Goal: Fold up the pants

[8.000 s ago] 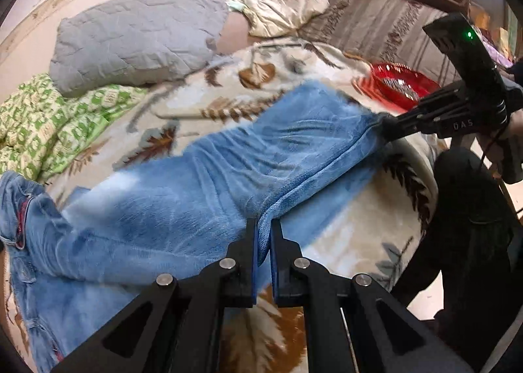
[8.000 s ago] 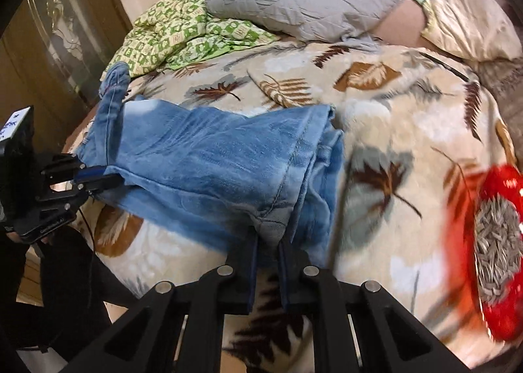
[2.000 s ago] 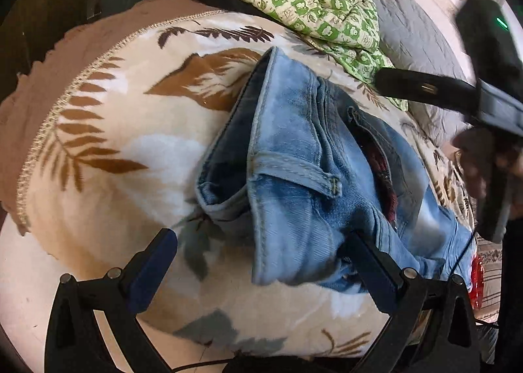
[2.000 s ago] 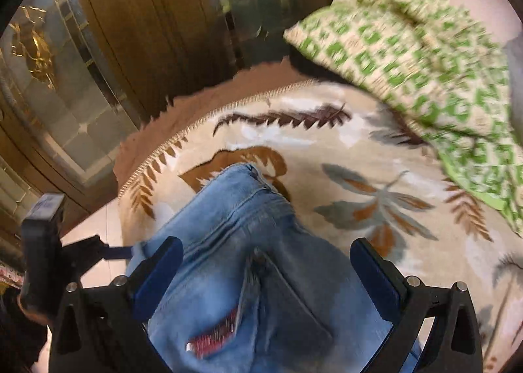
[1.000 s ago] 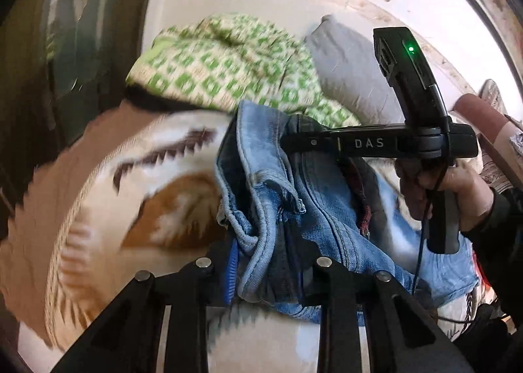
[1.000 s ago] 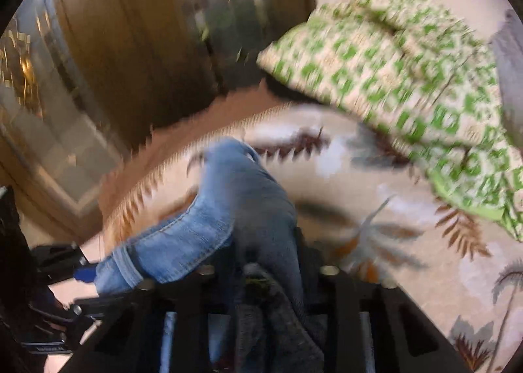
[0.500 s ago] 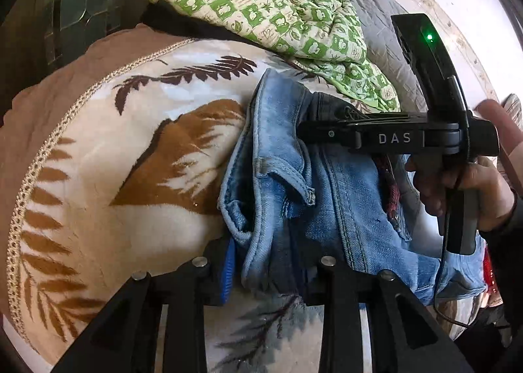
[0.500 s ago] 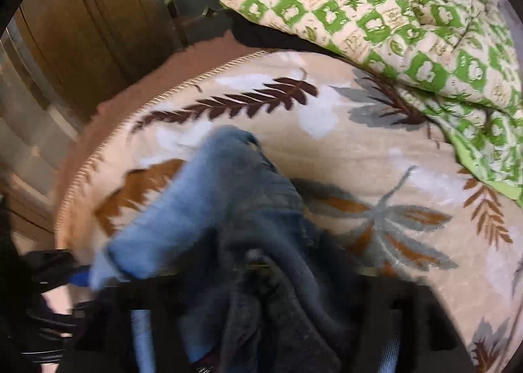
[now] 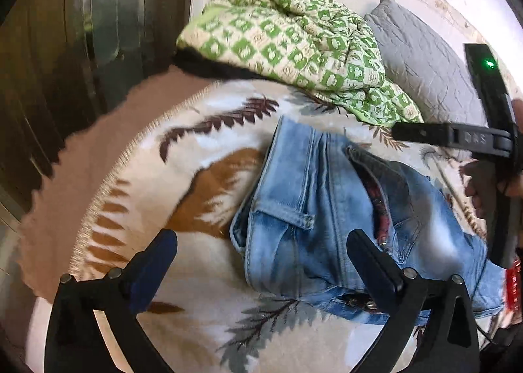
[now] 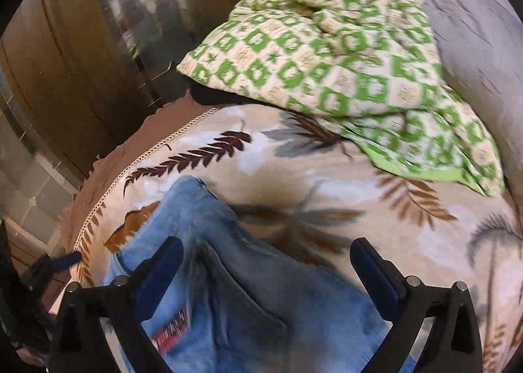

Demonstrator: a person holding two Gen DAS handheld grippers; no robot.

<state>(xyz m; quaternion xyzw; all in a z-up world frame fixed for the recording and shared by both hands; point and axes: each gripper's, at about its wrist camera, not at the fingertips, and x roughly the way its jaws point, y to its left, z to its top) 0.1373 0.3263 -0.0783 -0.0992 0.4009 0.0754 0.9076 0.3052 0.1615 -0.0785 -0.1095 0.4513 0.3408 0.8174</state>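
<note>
Both my grippers have let go of the jeans [image 9: 313, 216] since half a second ago. My left gripper [image 9: 261, 242] and right gripper [image 10: 266, 253] hang spread wide over the waistband. Faded denim lies crumpled on the fleecy leaf-print blanket [image 9: 196, 183], waistband toward the green checked quilt [image 9: 294, 42], legs trailing away from it.

Both wrist views close — shared jeans [image 9: 320, 209].

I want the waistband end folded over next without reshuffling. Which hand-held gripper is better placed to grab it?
Probably the left hand-held gripper: open, it faces the waistband corner of the jeans, denim lying between its fingers. The right hand-held gripper, also open, hovers over the middle of the jeans.
</note>
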